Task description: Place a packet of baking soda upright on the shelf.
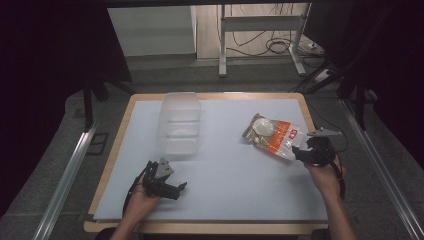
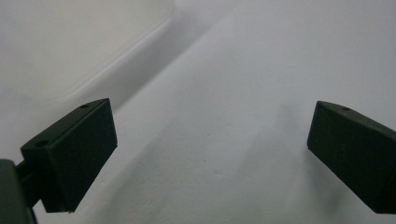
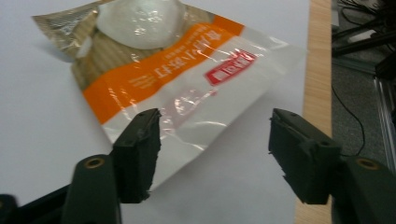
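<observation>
**My right gripper open at the edge of the snack bag**

My right gripper has its jaws spread apart with nothing pinched between them. In the right gripper view the near edge of the snack bag lies just ahead of them, and the left-hand jaw overlaps the bag's clear plastic corner, though I cannot tell whether it touches. The other jaw stands over bare white surface, close to the wooden edge of the table. From the high view my right hand holds this gripper at the right side of the table, its tips just beside the bag's lower right end.

The snack bag lies flat on the white mat, toward the right and a little past the middle in depth. It has an orange band, a small red label, a clear part with pale round pieces showing through, and a brownish crinkled end that points away from me.

My left gripper rests low near the front left of the mat in my left hand. In the left gripper view its jaws stand wide apart over plain white surface, holding nothing.

Beyond my left hand, well apart from the bag, a clear plastic box sits on the mat toward the far left.
</observation>
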`<state>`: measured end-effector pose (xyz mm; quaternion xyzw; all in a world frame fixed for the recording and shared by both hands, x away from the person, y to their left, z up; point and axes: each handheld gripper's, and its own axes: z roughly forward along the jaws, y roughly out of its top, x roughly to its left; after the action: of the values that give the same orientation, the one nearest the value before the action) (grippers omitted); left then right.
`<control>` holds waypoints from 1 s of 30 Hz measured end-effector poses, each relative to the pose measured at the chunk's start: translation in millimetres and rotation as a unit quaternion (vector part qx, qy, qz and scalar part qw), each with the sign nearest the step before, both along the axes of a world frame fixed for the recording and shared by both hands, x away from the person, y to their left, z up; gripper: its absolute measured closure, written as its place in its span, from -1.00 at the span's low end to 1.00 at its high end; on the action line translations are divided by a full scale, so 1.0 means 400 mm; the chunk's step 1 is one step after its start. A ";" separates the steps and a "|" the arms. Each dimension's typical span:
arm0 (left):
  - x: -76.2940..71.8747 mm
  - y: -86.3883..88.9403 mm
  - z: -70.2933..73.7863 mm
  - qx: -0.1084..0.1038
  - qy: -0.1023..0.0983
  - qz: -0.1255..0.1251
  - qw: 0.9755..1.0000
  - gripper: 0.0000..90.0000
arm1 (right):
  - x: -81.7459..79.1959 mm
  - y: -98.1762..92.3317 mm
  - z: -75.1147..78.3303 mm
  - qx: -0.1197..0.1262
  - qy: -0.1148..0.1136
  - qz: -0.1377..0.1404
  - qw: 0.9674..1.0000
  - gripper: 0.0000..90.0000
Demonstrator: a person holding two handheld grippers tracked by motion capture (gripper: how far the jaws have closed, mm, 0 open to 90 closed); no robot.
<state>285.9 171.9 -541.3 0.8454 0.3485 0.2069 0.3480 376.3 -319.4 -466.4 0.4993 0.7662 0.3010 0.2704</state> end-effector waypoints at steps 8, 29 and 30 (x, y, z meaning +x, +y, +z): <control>0.000 -0.001 -0.001 0.003 0.000 0.000 1.000 -0.97 | 0.019 -0.012 -0.036 0.029 0.023 0.009 0.999 -0.51; 0.000 -0.003 -0.002 0.004 0.001 0.003 1.000 -0.97 | 0.104 -0.009 -0.083 0.131 0.063 0.036 0.989 -0.18; 0.000 -0.003 -0.002 0.004 0.002 0.003 1.000 -0.97 | 0.107 -0.007 -0.082 0.132 0.063 0.037 0.988 -0.14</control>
<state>285.9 170.6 -542.2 0.8458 0.3511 0.2082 0.3435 419.3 -322.0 -499.2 0.5198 0.7533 0.3773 0.1414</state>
